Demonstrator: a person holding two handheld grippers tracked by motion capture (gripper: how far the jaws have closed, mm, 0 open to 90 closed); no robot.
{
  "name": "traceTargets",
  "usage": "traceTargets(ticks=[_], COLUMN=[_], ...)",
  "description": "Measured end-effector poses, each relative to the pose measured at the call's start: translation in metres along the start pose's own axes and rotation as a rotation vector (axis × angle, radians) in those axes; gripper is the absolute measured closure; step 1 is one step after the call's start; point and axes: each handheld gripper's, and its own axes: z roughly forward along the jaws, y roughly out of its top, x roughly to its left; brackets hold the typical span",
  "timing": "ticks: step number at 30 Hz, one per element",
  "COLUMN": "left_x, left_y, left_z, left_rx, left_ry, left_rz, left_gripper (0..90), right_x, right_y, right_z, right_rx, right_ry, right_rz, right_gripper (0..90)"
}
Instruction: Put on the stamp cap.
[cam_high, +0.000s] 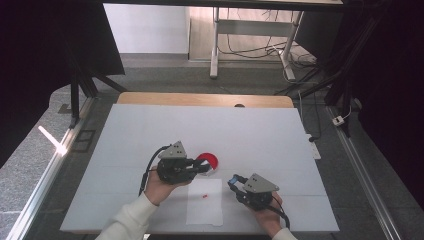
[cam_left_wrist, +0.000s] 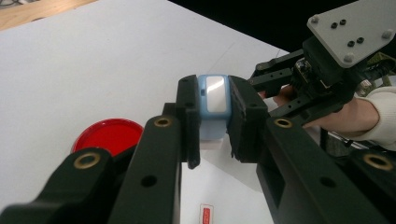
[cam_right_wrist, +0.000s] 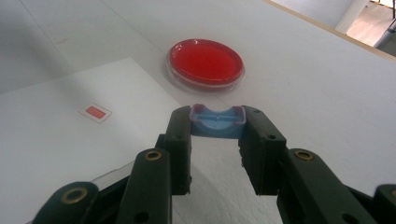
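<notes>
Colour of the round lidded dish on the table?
Red round dish with clear rim; best in the right gripper view.

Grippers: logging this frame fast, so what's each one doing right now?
Left gripper: shut on a light blue block with a shiny face.
Right gripper: shut on a small blue tray-like piece.

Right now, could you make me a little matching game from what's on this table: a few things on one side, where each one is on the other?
Things:
1. red dish
2. blue block with a pale window
3. blue cap
4. small red tag

Places:
a. clamped in the right claw
b. lying on the white sheet
c. clamped in the left claw
d. on the bare table

Pairs: 1-d, 2-c, 3-a, 4-b
</notes>
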Motion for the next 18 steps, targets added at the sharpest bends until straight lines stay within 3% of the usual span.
traceTargets(ticks=[18], left_x=[-0.001], left_y=[0.000], left_z=[0.006], left_rx=[0.009], left_ry=[-0.005], left_rz=[-0.001], left_gripper=[75.4], right_x=[0.011], right_y=[0.012], right_z=[0.014], right_rx=[-0.026], right_ry=[0.014], right_rz=[-0.008], right_gripper=[64.7])
